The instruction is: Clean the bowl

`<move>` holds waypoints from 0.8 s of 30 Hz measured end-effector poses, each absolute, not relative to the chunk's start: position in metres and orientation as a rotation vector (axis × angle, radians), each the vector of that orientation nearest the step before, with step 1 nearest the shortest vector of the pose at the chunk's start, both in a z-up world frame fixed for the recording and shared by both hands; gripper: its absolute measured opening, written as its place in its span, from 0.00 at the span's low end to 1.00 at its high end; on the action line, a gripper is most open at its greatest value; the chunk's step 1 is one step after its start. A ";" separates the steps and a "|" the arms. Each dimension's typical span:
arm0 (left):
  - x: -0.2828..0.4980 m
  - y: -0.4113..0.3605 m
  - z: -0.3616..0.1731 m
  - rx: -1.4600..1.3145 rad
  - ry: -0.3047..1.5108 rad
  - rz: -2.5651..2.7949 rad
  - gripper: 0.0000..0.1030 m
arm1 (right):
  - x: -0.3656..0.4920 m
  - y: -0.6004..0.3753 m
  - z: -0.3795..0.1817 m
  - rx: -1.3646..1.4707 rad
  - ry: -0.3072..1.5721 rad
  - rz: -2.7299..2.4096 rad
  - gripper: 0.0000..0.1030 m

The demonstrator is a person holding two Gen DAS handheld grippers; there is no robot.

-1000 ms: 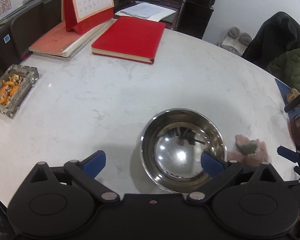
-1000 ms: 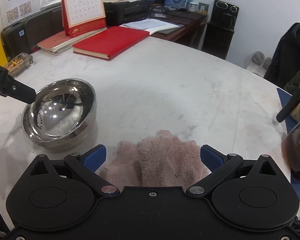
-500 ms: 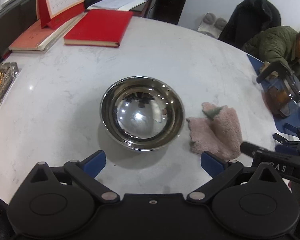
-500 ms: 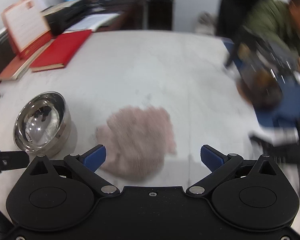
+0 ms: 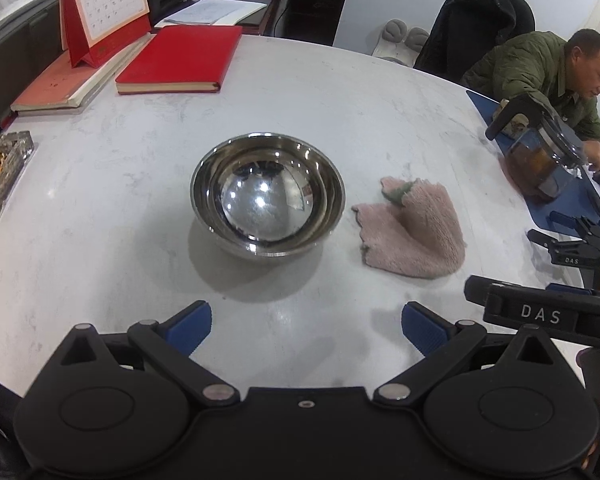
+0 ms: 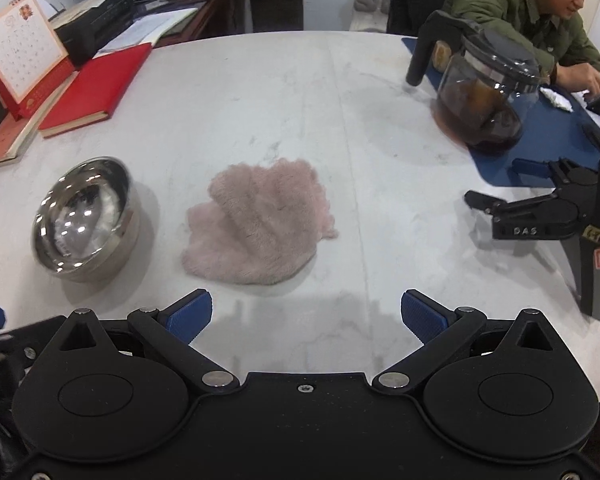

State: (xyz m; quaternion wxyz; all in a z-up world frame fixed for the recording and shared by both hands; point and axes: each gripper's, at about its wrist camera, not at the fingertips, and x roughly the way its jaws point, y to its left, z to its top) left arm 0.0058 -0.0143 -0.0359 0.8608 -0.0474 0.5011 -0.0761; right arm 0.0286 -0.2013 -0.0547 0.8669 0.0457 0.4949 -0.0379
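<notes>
white marble table (image 5: 340,92) in an office, and near its middle the bowl (image 5: 267,194) stands upright, mouth open to the ceiling. it is round, so it has no long axis to speak of; its inside is bright and mirror-like, and no dirt shows from here. just beside it on the right, apart from its wall, lies the cloth (image 5: 414,230), a crumpled pink heap with its wider side toward the grippers.

a second ago the left gripper (image 5: 306,326) sat close over the bowl with one pad at its rim, and the right gripper (image 6: 306,314) hung right over the cloth. both have since pulled back toward the table's near edge and the views have swung right. both are now spread wide and hold nothing, with bare marble between their blue pads. bowl and cloth lie where they lay. judging by this, wiping has not begun; the likely next step is picking up the cloth.

farther out: a red book (image 5: 180,60), a calendar (image 5: 104,8), a glass pot (image 6: 482,100), and a seated person (image 6: 516,4).
</notes>
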 end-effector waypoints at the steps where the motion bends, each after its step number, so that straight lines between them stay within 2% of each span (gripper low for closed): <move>1: 0.005 -0.014 -0.036 -0.100 1.051 -0.160 0.99 | 0.028 -0.200 -0.053 0.088 1.034 -0.075 1.00; 24: -0.008 -0.009 -0.030 -0.100 1.031 -0.150 0.99 | 0.023 -0.188 -0.052 0.052 1.036 -0.031 1.00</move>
